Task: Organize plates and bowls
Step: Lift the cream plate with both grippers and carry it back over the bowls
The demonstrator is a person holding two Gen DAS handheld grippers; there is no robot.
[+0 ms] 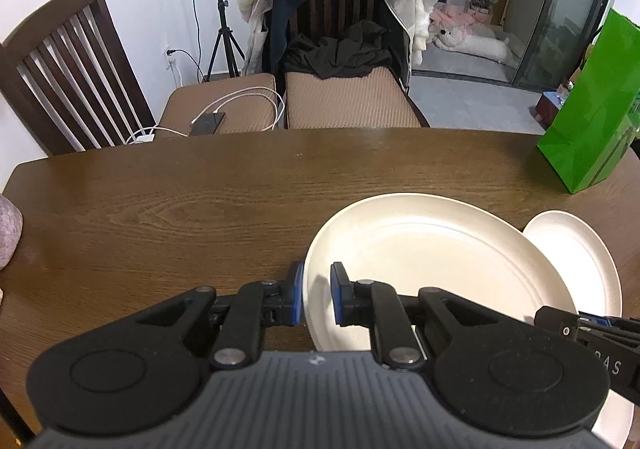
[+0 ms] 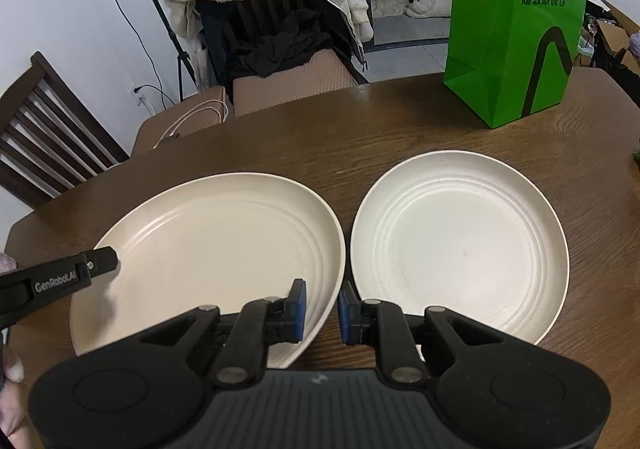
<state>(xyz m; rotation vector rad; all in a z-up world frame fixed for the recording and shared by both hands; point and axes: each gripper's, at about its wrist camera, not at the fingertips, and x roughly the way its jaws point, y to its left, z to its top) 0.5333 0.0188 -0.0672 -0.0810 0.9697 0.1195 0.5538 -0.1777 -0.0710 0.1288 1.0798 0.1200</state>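
Two cream plates lie on the brown wooden table. The larger plate [image 1: 420, 273] [image 2: 216, 265] is on the left, the smaller plate [image 1: 580, 253] [image 2: 460, 245] on the right, rims almost touching. My left gripper [image 1: 317, 297] is open, its jaws straddling the larger plate's left rim without closing on it. My right gripper [image 2: 322, 309] is open, its jaws straddling the larger plate's right rim, beside the smaller plate. The left gripper also shows in the right wrist view [image 2: 100, 263] at the plate's left edge.
A green paper bag [image 2: 516, 21] [image 1: 592, 109] stands at the table's far right. Two chairs [image 1: 348, 101] with clothes, a phone and cables stand behind the table. A pinkish object [image 1: 8, 229] sits at the table's left edge.
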